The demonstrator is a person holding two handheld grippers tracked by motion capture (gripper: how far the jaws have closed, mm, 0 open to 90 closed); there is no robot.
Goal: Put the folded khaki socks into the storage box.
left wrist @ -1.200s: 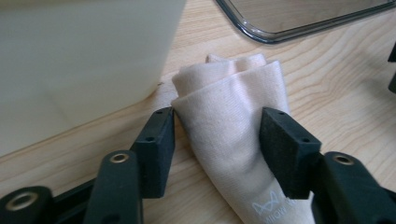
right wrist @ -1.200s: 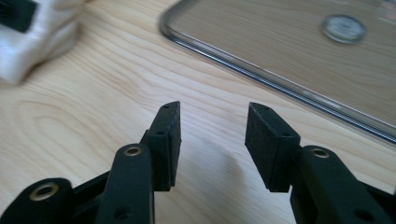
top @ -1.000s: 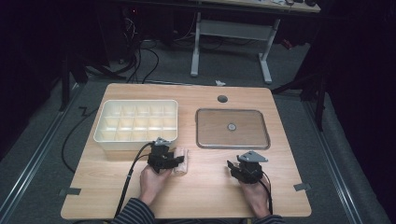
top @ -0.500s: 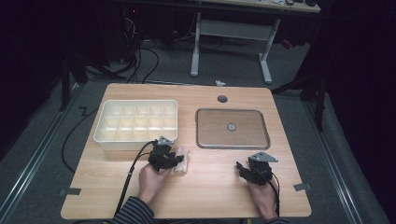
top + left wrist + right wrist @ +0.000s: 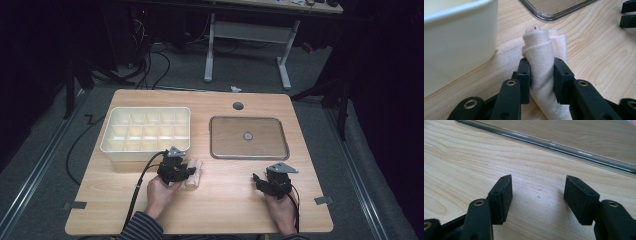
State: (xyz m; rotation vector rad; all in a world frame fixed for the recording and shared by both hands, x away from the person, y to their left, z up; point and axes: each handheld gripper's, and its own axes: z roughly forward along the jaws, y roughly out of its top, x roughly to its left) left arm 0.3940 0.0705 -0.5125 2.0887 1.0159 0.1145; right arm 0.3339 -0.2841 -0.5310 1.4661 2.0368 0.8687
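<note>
High view: the left gripper [image 5: 186,171] sits near the front of the wooden table [image 5: 225,210], just in front of the white bin [image 5: 146,131], and is clamped on a rolled cloth [image 5: 194,172]. The cloth is a pale cream roll lying on the table, its far end sticking out beyond the jaws toward the tray [image 5: 248,137]. The bin is split into small compartments and stands at the table's left; the shallow clear tray lies to its right with a small round mark in its middle. The right gripper [image 5: 260,181] rests well apart from the cloth, in front of the tray's right part, with nothing between its jaws.

Left gripper view: the cloth [image 5: 541,62] is a soft, peach-cream fabric wound into a loose roll, with layered spiral folds showing at its far end. A faint pale logo is printed on it near the bottom of the picture. The left gripper [image 5: 541,75] grips the roll across its middle, both pads pressing into the fabric; the jaws have just been closing on it. The bin's wall [image 5: 456,37] stands close on the left, the tray's corner [image 5: 554,10] lies beyond, and the other gripper's jaw tips show at top right.

Right gripper view: the right gripper [image 5: 537,192] stands spread wide over bare wood, holding nothing, its jaws having just been opening. The tray's rim [image 5: 554,145] crosses the picture beyond them.
</note>
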